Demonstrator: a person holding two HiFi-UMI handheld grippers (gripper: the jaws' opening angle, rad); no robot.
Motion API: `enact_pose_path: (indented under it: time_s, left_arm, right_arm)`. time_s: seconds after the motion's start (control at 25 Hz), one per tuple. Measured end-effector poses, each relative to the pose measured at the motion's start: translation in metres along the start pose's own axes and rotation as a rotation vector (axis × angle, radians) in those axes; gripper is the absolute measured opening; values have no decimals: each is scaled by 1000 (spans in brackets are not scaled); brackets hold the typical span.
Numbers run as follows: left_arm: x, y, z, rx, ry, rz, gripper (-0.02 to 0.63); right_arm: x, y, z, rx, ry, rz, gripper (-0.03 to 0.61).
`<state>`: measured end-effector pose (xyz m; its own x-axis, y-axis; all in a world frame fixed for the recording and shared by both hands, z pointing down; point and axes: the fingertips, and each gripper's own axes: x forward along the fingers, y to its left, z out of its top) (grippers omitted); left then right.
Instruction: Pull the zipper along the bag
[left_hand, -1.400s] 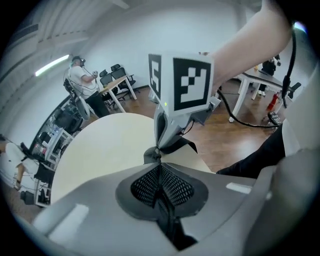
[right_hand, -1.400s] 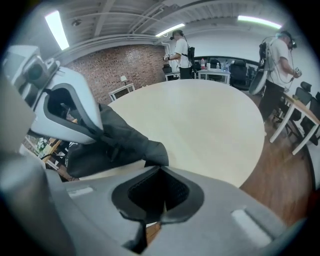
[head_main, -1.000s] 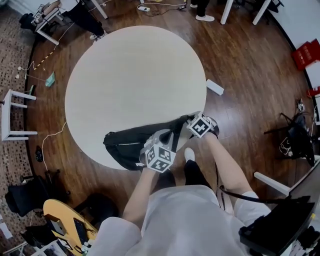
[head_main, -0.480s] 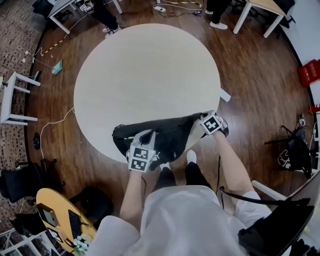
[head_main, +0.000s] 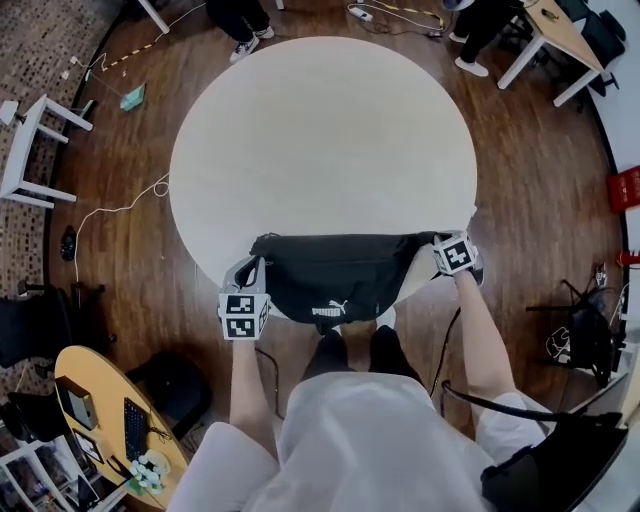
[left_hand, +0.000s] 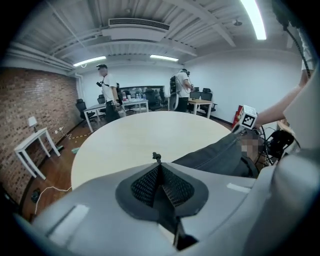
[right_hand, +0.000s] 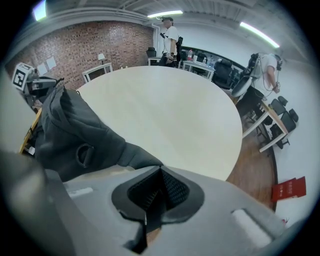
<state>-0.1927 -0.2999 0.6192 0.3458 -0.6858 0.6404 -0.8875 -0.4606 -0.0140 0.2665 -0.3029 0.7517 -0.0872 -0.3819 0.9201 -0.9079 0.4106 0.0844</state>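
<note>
A black bag (head_main: 340, 275) lies stretched along the near edge of the round table (head_main: 320, 140). At the bag's left end, my left gripper (head_main: 247, 274) is shut on the small dark zipper pull (left_hand: 157, 157), whose tip pokes out past the closed jaws (left_hand: 158, 165). At the right end, my right gripper (head_main: 440, 246) is shut on the bag's tapered end (right_hand: 131, 154). In the right gripper view the bag's body (right_hand: 67, 132) runs off to the left, toward the left gripper's marker cube (right_hand: 19, 75).
Most of the pale tabletop (left_hand: 145, 135) lies beyond the bag. People stand by desks (left_hand: 117, 106) at the back of the room. A white stool (head_main: 25, 150), floor cables (head_main: 120, 205) and a red box (head_main: 625, 188) surround the table.
The left gripper has travelled left along the bag, from near its middle to its left end. The bag now lies stretched out straight between the two grippers; the right gripper stays at the right end.
</note>
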Motion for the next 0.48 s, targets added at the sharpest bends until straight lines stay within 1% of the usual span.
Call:
enact_pose_path:
  time_s: [0.16,0.24,0.4,0.48]
  left_arm:
    - [4,64,-17,-61,-9,82,24]
    - [10,87,-27,-91,-11,89,25]
    - [33,102,-54,-69,38,73,23]
    - [46,104,-68,-70,72,64,23]
  right_arm:
    - [-1,-3,-2,7,44,-28,-8]
    - [-2,-4,-2,10,66,-44,-8]
    - [-3,-6,-1,2,81,-83,-9]
    - [-2,-6,-1,10,82,-90,-8]
